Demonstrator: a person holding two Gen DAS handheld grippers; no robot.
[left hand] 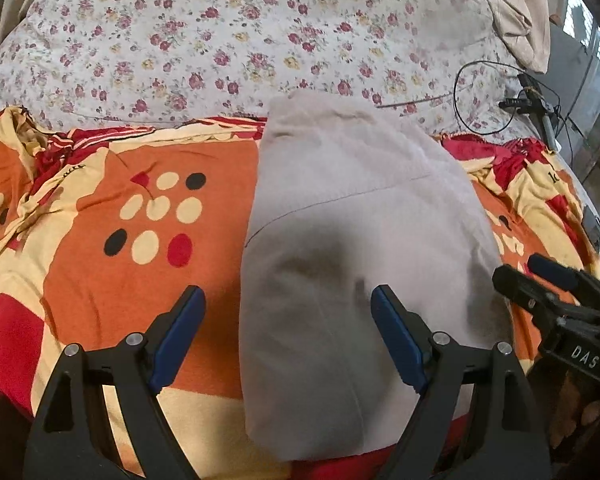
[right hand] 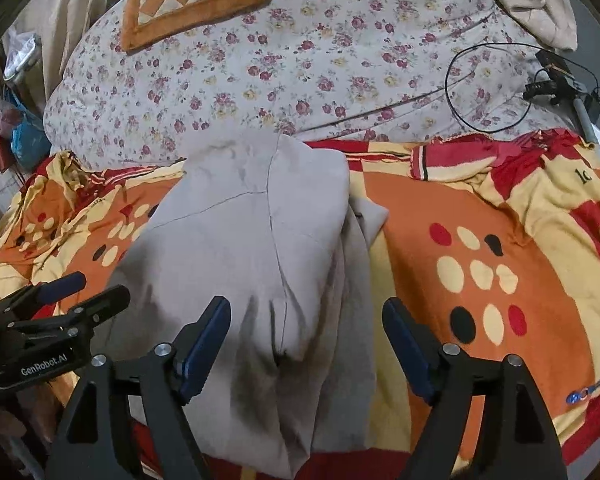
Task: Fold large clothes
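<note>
Folded pale grey fabric garment (left hand: 352, 216) lies centre frame on the orange-red patterned blanket (left hand: 112, 216). Left hand-held gripper (left hand: 288, 300) and right hand-held gripper (right hand: 306, 312) hover above, jaws wide, empty.

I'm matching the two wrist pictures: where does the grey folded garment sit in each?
Left wrist view: the grey garment runs up the middle, slightly right of centre.
Right wrist view: the grey garment lies centre-left.
Shared landmark: the looped black cable on the floral quilt, upper right in both.
</note>
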